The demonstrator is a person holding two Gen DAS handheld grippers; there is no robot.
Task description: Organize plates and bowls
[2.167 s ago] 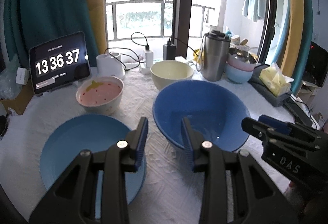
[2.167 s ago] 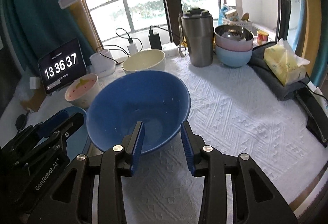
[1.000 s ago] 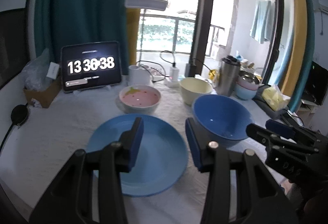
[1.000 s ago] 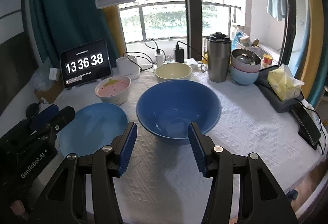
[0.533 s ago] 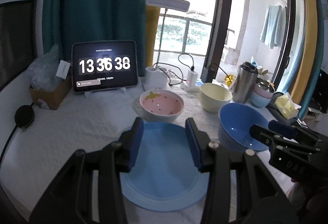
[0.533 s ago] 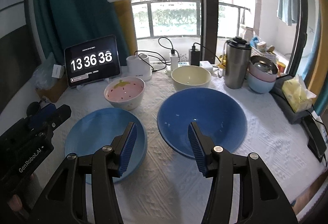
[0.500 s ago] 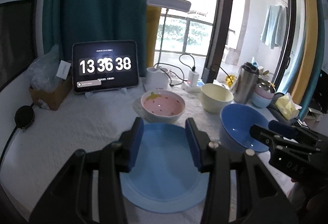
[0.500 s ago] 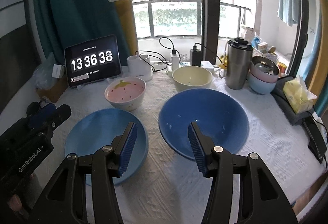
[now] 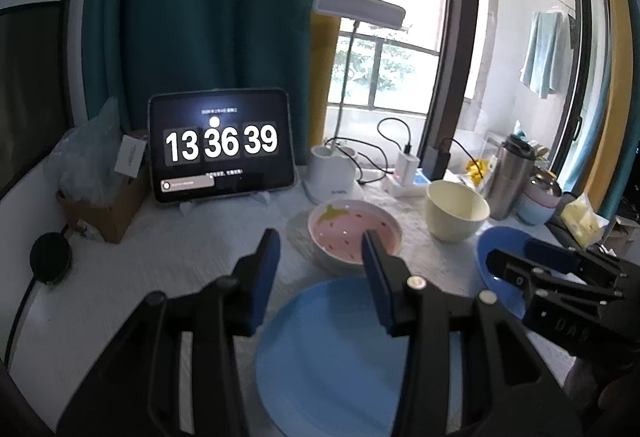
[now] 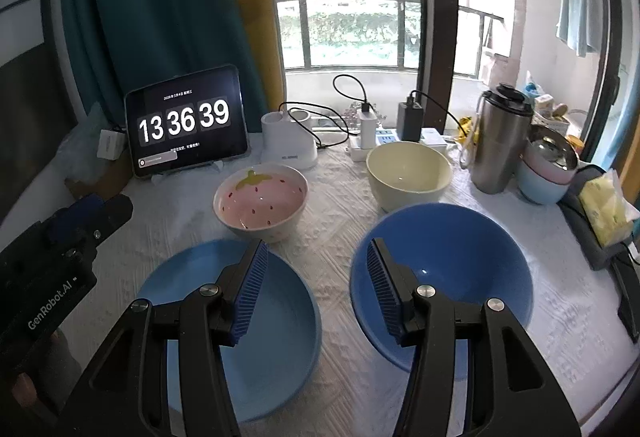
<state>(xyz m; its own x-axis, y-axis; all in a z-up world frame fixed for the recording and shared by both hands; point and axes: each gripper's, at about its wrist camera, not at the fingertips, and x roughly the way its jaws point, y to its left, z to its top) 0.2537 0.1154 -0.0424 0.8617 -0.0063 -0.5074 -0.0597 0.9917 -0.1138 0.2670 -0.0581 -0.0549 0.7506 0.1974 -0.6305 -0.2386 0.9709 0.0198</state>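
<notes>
blue plate (image 10: 276, 321), blue bowl (image 10: 448, 257), fingers apart

Daylight comes from the window (image 10: 360, 33) at top centre; panes are blown out white in both views. Left wrist view is soft with motion blur, worst on the blue plate (image 9: 332, 353) at bottom centre and the tablet (image 9: 222, 145) digits, which glow with a halo. Right wrist view is sharp. Teal curtain (image 10: 152, 17) at upper left sits dim. Heavy fisheye bending plus black vignette at all corners. Tabletop shadows are soft.
</notes>
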